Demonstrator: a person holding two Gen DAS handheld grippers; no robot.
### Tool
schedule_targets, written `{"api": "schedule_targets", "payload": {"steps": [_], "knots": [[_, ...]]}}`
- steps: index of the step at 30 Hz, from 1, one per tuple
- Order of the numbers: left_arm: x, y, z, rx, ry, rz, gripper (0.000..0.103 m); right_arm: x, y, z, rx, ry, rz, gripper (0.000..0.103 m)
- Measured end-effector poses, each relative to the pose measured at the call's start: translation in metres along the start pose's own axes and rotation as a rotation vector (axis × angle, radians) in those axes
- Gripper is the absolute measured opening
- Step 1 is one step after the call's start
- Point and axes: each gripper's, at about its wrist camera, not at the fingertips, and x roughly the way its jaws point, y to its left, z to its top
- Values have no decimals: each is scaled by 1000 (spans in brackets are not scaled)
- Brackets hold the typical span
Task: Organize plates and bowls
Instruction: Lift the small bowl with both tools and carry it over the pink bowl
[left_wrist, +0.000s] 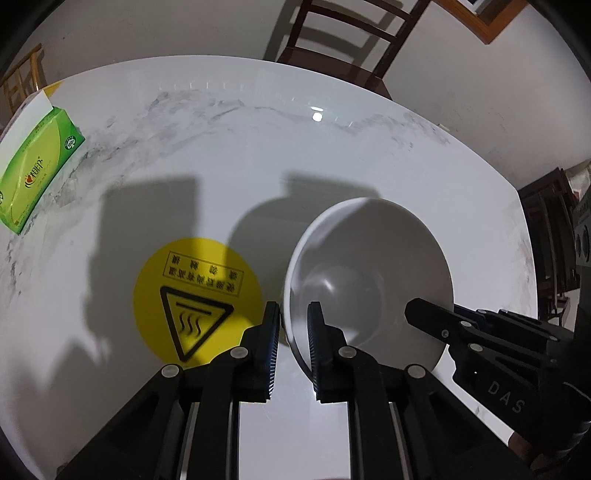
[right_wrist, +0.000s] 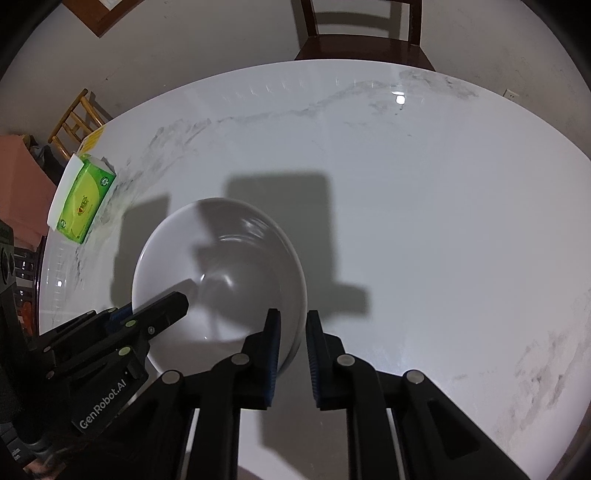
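A white bowl (left_wrist: 369, 266) (right_wrist: 221, 266) stands upright on the white marble table (left_wrist: 258, 147), held at two opposite sides of its rim. In the left wrist view my left gripper (left_wrist: 293, 314) is shut on the bowl's left rim, one pad inside the wall and one outside. In the right wrist view my right gripper (right_wrist: 293, 317) is shut on the bowl's right rim in the same way. Each gripper also shows in the other's view: the right gripper (left_wrist: 413, 310) at the bowl's far side, the left gripper (right_wrist: 177, 302) at its near-left rim. The bowl has nothing in it.
A round yellow hot-surface sticker (left_wrist: 192, 295) lies on the table just left of the bowl. A green tissue box (left_wrist: 37, 173) (right_wrist: 85, 199) sits at the table's left edge. A dark wooden chair (left_wrist: 343, 44) (right_wrist: 362, 33) stands behind the far edge.
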Motion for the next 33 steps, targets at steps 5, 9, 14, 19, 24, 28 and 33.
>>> {"api": "schedule_targets", "payload": {"steps": [5,9,14,19,24,28,33], "knots": [[-14,-8,-12,20,0,3,12,-19,-1,-14,1,-14,-5,14],[-27,-14,-22,33,-12,-1,12,-33,0,-28,-4,-25,-6,14],[-44,-24,-36,49,-30,0,12,-49,2,-49,-7,-37,-3,14],[-60,-32,-51,60,-44,-9,12,-67,2,-69,-10,-57,-2,14],[-75,-37,-70,86,-53,-14,12,-83,5,-88,-15,-75,-5,14],[-86,-39,-84,100,-57,-15,12,-95,7,-104,-21,-86,-4,14],[-100,-41,-102,114,-68,-8,12,-106,11,-126,-25,-94,-4,14]]}}
